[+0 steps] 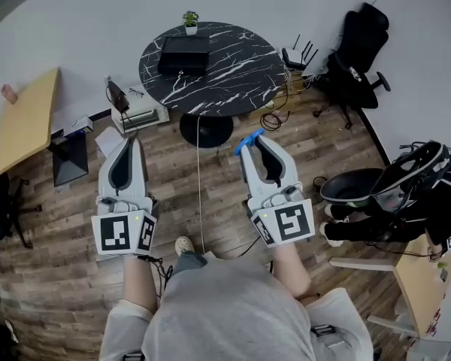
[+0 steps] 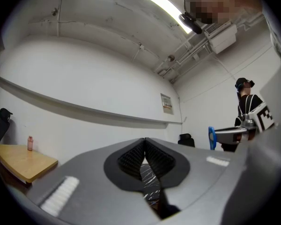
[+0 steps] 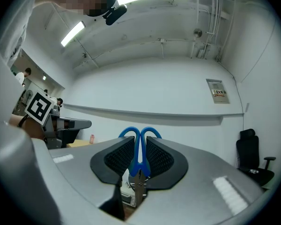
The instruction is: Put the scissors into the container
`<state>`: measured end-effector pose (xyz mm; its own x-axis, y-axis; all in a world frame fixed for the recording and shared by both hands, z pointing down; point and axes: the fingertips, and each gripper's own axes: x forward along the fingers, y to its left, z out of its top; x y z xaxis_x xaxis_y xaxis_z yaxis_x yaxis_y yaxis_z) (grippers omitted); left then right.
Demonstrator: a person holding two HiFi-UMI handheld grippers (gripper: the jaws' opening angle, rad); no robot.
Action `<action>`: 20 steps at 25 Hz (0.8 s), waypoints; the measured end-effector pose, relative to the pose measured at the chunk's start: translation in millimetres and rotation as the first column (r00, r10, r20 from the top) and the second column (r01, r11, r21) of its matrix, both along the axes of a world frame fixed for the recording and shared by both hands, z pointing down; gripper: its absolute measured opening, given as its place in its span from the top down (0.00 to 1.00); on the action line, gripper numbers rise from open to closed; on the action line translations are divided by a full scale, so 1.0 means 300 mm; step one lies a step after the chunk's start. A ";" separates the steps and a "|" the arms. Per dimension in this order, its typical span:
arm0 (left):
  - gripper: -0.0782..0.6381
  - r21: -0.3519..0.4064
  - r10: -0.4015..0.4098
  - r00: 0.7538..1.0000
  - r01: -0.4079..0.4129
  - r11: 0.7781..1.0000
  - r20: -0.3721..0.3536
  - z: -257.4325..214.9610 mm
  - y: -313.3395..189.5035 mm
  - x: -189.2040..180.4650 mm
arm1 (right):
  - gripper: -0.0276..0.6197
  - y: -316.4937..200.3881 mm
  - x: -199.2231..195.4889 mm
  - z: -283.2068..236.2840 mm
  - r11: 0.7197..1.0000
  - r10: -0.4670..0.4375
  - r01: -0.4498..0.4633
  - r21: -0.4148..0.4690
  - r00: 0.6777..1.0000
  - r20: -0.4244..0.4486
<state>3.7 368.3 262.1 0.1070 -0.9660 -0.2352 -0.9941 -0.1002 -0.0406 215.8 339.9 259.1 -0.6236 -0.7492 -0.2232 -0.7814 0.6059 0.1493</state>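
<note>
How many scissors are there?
1. The blue-handled scissors are pinched between the right gripper's fingers, with the handles poking out past the tips. None shows on the round table, though more could be hidden elsewhere.

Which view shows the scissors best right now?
The right gripper view: the scissors stand clamped in the right gripper, blue handles and blades visible. The head view shows only a blue handle tip; the left gripper view, a distant blue sliver.
</note>
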 end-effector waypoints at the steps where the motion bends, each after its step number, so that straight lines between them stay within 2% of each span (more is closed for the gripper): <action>1: 0.81 -0.002 0.009 1.000 -0.009 1.000 0.001 -0.001 -0.027 -0.026 | 0.84 -0.023 -0.029 -0.001 1.000 0.007 -0.007 -0.003 1.000 0.002; 13: 0.81 -0.013 0.092 0.996 -0.091 0.996 0.014 0.018 -0.241 -0.326 | 0.84 -0.193 -0.316 -0.003 0.996 0.093 -0.093 -0.005 0.996 0.017; 20: 0.81 -0.009 0.129 0.992 -0.129 0.992 -0.003 0.034 -0.307 -0.359 | 0.84 -0.233 -0.349 0.001 0.992 0.130 -0.130 -0.007 0.992 0.002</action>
<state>-104.2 276.2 272.1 0.2303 -0.9464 -0.2264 -0.9730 -0.2280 -0.0366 111.0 270.1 259.6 -0.5204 -0.8253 -0.2195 -0.8539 0.5003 0.1435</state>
